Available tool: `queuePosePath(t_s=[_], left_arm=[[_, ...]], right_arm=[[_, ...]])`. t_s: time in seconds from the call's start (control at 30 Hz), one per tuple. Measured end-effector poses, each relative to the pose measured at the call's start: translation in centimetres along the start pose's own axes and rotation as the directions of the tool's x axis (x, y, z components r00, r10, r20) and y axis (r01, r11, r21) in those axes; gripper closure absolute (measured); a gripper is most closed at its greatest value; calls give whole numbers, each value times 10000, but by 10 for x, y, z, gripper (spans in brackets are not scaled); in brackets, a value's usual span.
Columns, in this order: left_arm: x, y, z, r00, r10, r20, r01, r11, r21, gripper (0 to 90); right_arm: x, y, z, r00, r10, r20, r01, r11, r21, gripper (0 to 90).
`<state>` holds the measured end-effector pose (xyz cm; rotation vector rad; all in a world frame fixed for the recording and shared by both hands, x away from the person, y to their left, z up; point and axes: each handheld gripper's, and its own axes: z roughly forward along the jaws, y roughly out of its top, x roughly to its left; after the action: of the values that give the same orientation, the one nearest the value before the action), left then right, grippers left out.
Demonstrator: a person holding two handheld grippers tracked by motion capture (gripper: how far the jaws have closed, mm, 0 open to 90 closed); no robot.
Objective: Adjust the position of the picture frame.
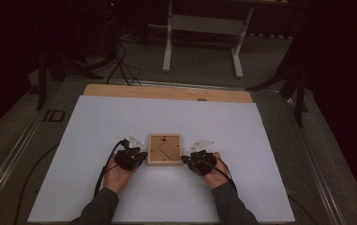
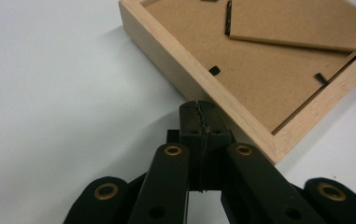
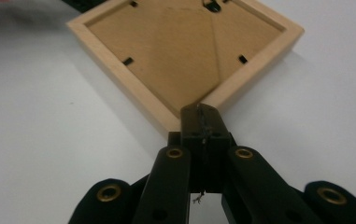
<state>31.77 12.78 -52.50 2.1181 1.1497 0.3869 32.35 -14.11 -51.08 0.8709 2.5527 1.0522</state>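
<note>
A small square wooden picture frame (image 1: 164,149) lies face down on the white sheet, its brown backing board and folded stand showing. My left gripper (image 1: 141,157) is shut with nothing between its jaws, its tips against the frame's left side near the front corner. In the left gripper view the frame (image 2: 259,70) fills the upper right and the shut left gripper (image 2: 199,108) meets its wooden edge. My right gripper (image 1: 184,159) is also shut and empty, at the frame's front right corner. In the right gripper view the frame (image 3: 185,51) lies corner-on, the right gripper (image 3: 200,112) touching that corner.
A white sheet (image 1: 96,126) covers the table, with a strip of bare wood (image 1: 167,92) at the far edge. Beyond stand a white table's legs (image 1: 167,42) and cables (image 1: 120,65) on the grey floor. Dark stands flank both sides.
</note>
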Motion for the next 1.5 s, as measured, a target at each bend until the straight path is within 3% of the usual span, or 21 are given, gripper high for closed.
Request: queuePosePath(t_s=[0.2,0.27,0.37,0.43,0.53,0.73,1.07,1.2,1.23,1.3,1.5], left_arm=[[-3,-3,-21,9998,71,172,-60,9982,-591,894],[-6,-5,-29,9994,40,352,-12,9969,-788,894],[-15,-8,-36,9978,401,537,-352,9955,-879,894],[-21,-10,-38,9957,626,680,-564,9944,-893,893],[-25,-12,-38,9935,642,941,-563,9948,-848,891],[-28,-16,-32,9947,692,755,-651,9964,-546,891],[-44,-19,-16,9881,1241,908,-1257,9920,121,886],[-45,-19,-11,9884,1255,856,-1279,9915,235,887],[-43,-19,-6,9902,1184,742,-1214,9919,375,887],[-40,-17,-5,9914,1036,803,-1068,9936,367,887],[-37,-16,-5,9930,1028,583,-1053,9935,431,891]], right_arm=[[-8,13,3,9994,-27,331,42,9990,-440,898],[-14,18,4,9989,127,452,-99,9981,-614,898],[-23,26,7,9970,502,590,-445,9946,-937,898],[-29,32,11,9949,730,695,-654,9922,-1061,898],[-36,39,18,9918,1064,712,-970,9874,-1251,898],[-42,52,37,9859,1463,812,-1334,9803,-1458,898],[-46,69,59,9751,1508,1629,-1340,9848,-1101,897],[-47,72,65,9737,1434,1772,-1306,9880,-822,897],[-48,70,69,9736,1289,1885,-1221,9914,-477,897],[-50,68,69,9709,1288,2021,-1248,9917,-324,897],[-52,68,66,9747,1199,1885,-1194,9927,-138,898]])
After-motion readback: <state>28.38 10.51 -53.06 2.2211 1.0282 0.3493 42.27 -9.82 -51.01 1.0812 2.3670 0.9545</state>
